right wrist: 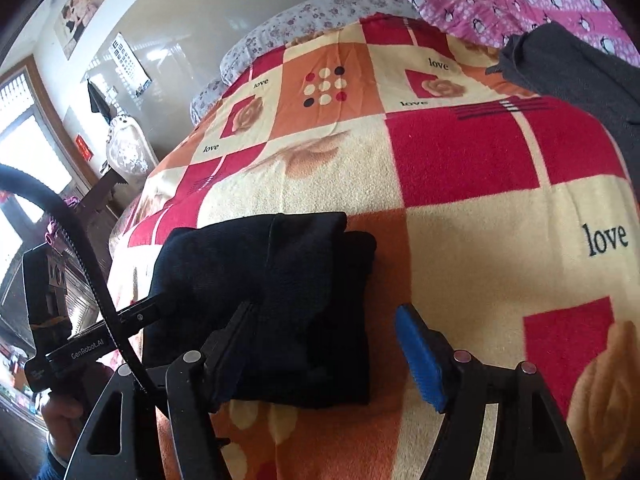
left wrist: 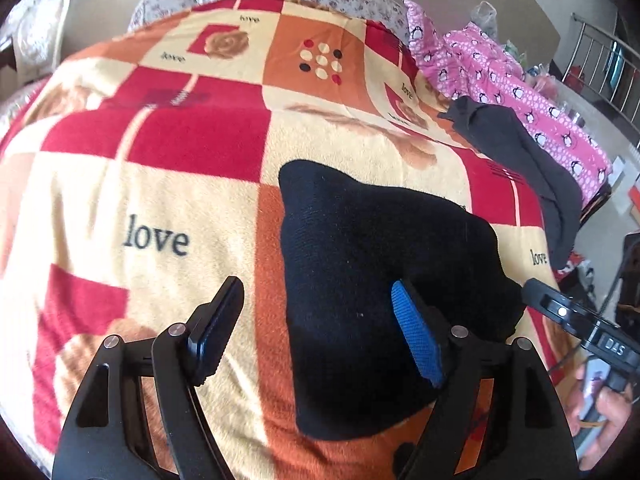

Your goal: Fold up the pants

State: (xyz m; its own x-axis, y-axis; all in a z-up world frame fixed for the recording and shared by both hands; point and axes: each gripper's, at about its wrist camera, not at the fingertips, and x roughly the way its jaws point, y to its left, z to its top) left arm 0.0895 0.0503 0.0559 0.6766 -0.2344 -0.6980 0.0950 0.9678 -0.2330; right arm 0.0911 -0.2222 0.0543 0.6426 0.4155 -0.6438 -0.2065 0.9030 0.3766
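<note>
1. The black pants (left wrist: 380,280) lie folded into a thick, compact bundle on the bed, over an orange square of the blanket near its close edge. From the right wrist view the pants (right wrist: 272,304) show stacked layers, the top one set back a little from the one beneath, and a soft knit-like surface with rounded corners.
2. The left gripper (left wrist: 320,332) hangs just above the bundle with its jaws spread wide and nothing between them; its blue pad (left wrist: 416,336) is over the dark cloth, while the black finger is over bare blanket.
3. The right gripper (right wrist: 324,344) also stands wide apart and empty, its dark finger against the near edge of the pants and its blue pad (right wrist: 420,360) over orange blanket beside them.
4. The patchwork blanket (left wrist: 160,184) is red, cream and orange, printed with roses and the word "love".
5. A grey garment (left wrist: 532,160) lies well apart at the blanket's far side, draped over the edge.
6. Beyond it sits a pink penguin-print quilt (left wrist: 500,72), and a floral sheet (right wrist: 304,20) shows at the head of the bed.
</note>
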